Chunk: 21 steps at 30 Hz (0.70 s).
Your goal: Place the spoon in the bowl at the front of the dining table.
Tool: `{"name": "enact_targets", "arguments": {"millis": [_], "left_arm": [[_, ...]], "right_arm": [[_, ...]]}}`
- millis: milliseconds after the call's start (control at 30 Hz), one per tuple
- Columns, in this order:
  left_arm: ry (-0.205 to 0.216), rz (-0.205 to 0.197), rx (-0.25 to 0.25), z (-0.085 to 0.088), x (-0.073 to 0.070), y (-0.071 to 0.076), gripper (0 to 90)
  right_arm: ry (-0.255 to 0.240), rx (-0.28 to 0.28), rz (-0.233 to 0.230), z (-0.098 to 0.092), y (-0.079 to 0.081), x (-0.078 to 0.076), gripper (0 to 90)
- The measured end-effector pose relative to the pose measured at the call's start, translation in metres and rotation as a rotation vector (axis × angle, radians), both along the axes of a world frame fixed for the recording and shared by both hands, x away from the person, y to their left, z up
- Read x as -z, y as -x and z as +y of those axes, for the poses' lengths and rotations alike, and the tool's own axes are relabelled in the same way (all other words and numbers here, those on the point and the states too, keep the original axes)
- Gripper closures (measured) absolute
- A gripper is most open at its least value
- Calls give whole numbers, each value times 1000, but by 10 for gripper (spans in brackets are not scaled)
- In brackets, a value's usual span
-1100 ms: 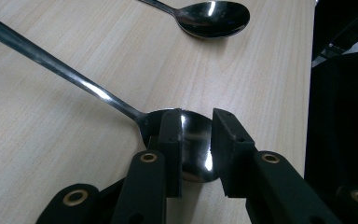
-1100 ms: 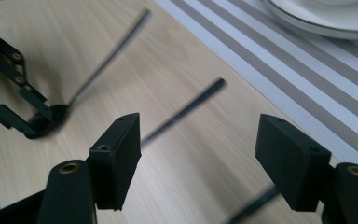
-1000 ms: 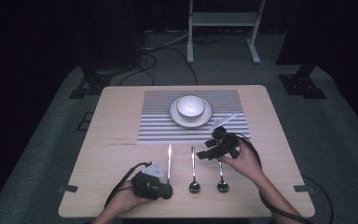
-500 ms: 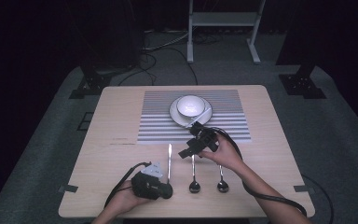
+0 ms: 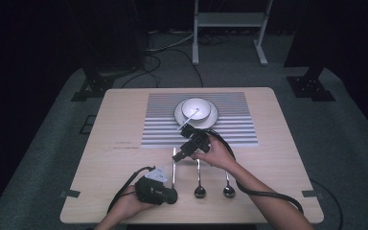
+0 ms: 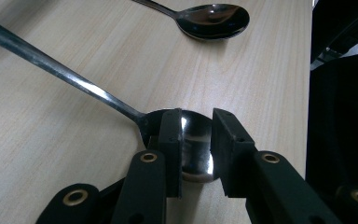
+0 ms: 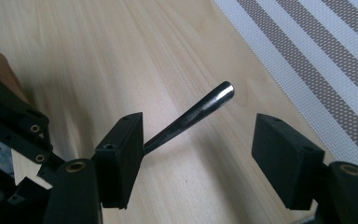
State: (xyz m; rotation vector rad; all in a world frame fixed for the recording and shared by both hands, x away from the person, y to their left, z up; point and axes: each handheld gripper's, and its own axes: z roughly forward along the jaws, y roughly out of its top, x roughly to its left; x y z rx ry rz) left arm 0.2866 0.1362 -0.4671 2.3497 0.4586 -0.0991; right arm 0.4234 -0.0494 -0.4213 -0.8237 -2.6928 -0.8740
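Observation:
Three metal spoons lie side by side near the table's front. My left gripper [image 5: 171, 195] rests on the bowl of the left spoon [image 5: 174, 167]. In the left gripper view its jaws sit on top of that spoon bowl [image 6: 196, 144], almost shut with a thin slit between them and nothing clamped. My right gripper [image 5: 179, 154] is open at the far end of the same spoon. In the right gripper view the handle tip [image 7: 214, 95] lies between the wide jaws, its shaft against the left one, and it looks slightly raised off the wood.
The middle spoon [image 5: 199, 184] and right spoon [image 5: 228, 184] lie just right of the grippers. A white bowl [image 5: 196, 108] on a plate [image 5: 211, 120] stands on a striped placemat [image 5: 239, 120] behind them. A cable [image 5: 268, 194] trails from the right gripper.
My right gripper has moved left across the table, from above the right-hand spoon handles to the handle tip of the left spoon. The left gripper has stayed put.

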Motion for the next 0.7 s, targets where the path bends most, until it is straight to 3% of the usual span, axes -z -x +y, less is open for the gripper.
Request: {"name": "enact_targets", "arguments": {"millis": [467,700], "left_arm": [[4,-3,-1,0,0,-1,735],[3,-3,1,0,0,-1,733]], "right_arm": [[-10,-11,62,12,-12,8,493],[-9,-8,87,17,-15,12,642]]}}
